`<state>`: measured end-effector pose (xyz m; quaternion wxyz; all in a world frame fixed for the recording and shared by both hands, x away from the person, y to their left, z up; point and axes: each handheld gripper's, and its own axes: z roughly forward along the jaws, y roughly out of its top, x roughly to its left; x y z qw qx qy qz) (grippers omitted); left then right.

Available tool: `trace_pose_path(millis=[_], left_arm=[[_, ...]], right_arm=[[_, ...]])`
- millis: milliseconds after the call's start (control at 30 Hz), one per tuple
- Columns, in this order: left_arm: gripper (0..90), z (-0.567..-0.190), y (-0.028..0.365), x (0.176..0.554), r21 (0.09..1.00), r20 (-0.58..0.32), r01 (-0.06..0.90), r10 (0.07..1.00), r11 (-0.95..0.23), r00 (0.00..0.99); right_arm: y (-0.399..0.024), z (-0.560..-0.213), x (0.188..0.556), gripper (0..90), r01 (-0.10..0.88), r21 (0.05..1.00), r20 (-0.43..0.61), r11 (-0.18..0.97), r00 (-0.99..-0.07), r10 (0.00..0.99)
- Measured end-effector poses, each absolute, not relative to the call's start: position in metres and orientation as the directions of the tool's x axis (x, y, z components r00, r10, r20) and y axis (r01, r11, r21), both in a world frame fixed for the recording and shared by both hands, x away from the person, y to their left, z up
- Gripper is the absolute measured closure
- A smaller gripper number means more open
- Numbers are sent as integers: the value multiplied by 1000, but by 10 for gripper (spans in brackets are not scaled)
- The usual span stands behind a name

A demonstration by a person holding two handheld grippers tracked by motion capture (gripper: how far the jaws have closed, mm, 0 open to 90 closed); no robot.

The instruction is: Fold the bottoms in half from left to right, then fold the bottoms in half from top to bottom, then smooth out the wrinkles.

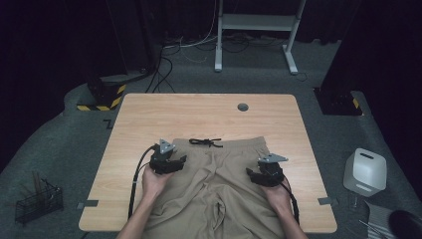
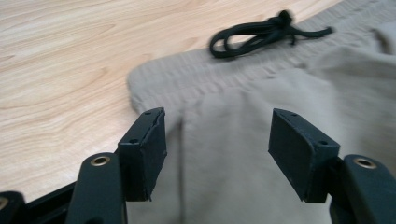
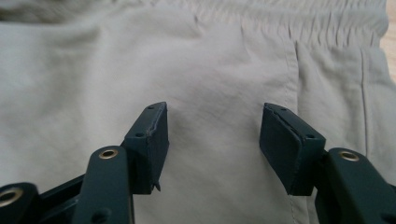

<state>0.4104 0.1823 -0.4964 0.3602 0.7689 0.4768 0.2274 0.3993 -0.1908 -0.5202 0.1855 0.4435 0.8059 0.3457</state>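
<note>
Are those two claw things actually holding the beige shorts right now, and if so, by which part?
Nothing is held. The left gripper and the right gripper both have their jaws open, poised over the shorts near the waistband.

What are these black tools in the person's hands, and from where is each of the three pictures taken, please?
There is no robot arm here. A person holds a hand-held gripper in each hand: the left gripper and the right gripper. Each has two black fingers that open and close like tongs.

The high view comes from a fixed camera above the table, looking down. The other two pictures come from small cameras riding on the grippers, each looking along its own fingers.

On the wooden table lie beige shorts, spread flat, with a black drawstring at the waistband. A small grey round cap sits in the tabletop farther back.

Nothing is held. Both grippers are open above the cloth, one over each side of the shorts.
</note>
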Motion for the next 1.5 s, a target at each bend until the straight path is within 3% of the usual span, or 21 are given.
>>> trace_pose_path(millis=[300,433,667,1100,1233,1500], left_arm=[[330,-508,192,434,763,35,583,918,-279,394],[301,-514,197,445,726,-43,648,925,-231,378],[284,-517,202,449,711,-58,670,931,-215,360],[421,-519,202,464,714,-75,672,933,-197,352],[528,-519,200,464,717,-42,660,930,-227,365],[718,-517,209,464,709,-93,675,922,-203,376]], right_arm=[[-189,-522,400,391,571,728,-18,379,-537,843],[-189,-522,400,390,569,729,-19,381,-539,842],[-189,-522,402,380,568,729,-20,381,-539,842],[-189,-522,403,376,568,729,-22,381,-537,843],[-189,-522,403,377,569,729,-22,380,-536,844],[-188,-522,403,379,568,729,-24,382,-536,844]])
